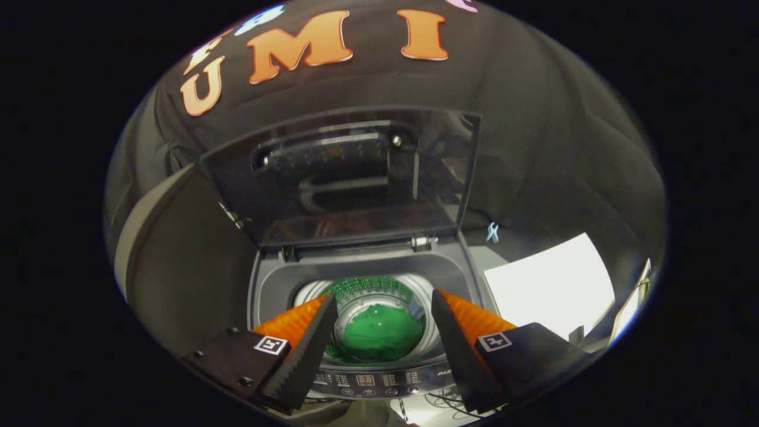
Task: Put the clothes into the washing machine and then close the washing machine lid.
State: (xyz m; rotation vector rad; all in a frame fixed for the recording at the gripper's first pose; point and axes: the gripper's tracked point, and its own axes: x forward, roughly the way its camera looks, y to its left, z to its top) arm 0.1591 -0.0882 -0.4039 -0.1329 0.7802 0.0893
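With the green cloth (379, 332) seen in the drum between the wide-open, empty gripper (384, 308), the raised dark transparent lid (344, 178) beyond is best pulled down by its top edge.

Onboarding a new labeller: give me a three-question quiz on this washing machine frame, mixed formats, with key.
1. True or false: the washing machine lid is closed.
2. Multiple choice: the green garment lies A) in the drum, B) on the white surface beside the machine, C) between the fingers' pads.
3. Fill in: the gripper is ____ and holds nothing.

Key: 1 false, the lid stands raised behind the tub opening. 2 A, seen beyond the parted fingers. 3 open.
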